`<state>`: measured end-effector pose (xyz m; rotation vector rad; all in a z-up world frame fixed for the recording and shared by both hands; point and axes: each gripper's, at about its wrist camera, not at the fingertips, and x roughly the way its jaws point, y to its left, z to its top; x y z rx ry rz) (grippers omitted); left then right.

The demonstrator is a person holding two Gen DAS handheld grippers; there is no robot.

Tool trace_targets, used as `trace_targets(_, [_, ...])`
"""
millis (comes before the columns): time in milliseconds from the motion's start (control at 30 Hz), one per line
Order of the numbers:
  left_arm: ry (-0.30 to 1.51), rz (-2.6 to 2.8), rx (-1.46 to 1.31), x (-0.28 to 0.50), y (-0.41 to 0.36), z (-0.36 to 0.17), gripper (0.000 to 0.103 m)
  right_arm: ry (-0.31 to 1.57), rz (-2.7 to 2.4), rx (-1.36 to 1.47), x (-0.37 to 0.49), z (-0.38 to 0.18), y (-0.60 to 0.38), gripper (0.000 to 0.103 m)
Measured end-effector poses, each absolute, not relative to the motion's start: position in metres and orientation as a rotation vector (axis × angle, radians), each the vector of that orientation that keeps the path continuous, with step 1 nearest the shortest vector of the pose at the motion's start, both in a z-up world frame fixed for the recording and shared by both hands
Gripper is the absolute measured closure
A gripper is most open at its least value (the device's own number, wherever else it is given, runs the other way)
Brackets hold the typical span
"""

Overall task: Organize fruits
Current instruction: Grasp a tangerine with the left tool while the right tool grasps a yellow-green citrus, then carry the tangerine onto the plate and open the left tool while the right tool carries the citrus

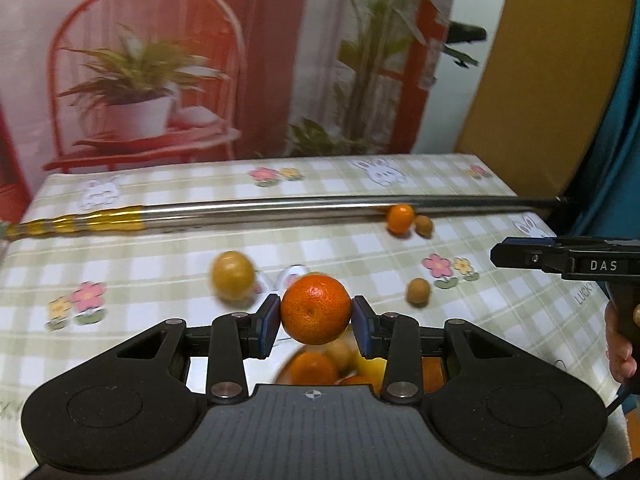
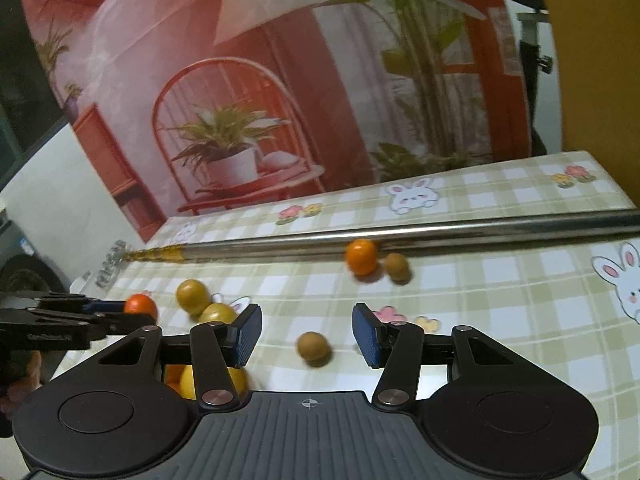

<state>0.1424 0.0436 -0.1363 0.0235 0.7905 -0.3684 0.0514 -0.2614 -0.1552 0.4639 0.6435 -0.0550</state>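
While the left gripper (image 1: 316, 322) clamps a tangerine (image 1: 316, 308) above the checked tablecloth (image 1: 160, 264), the right gripper (image 2: 307, 334) hangs apart, empty, over a small brown fruit (image 2: 313, 346).

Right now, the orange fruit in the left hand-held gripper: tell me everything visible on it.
The tangerine is round, bright orange, with pebbled, slightly glossy peel and a small dimple facing the camera. It looks whole and unpeeled. The left hand-held gripper clamps it at its sides between blue pads, which touch it on both flanks. It hangs clear of the checked tablecloth, above more blurred fruit.
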Motion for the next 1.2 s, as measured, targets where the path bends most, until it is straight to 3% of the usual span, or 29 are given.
trace_targets(600, [0.732,-0.262,-0.104,0.101,0.118,-0.140,0.063,0.774,0.142,0.237,0.151,-0.144,-0.173,0.056])
trace_targets(1200, [0.727,-0.287,-0.160,0.093,0.125,-0.154,0.062,1.047,0.144,0.116,0.233,-0.204,-0.134,0.059])
